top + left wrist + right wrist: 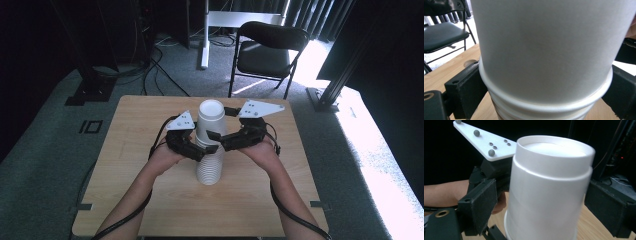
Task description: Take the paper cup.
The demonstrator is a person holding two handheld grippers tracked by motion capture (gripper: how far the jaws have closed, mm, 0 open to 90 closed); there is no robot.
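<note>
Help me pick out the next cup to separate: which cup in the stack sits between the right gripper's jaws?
The top cup, upside down with its base uppermost, between the right gripper's jaws; the other cups are nested beneath it.

Left gripper (200, 150) and right gripper (216, 136) facing inward, jaws spread

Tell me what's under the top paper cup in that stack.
Under the top cup sit more nested upside-down cups, their rolled rims stacked down to the table. How many there are cannot be counted, and their insides are covered.
</note>
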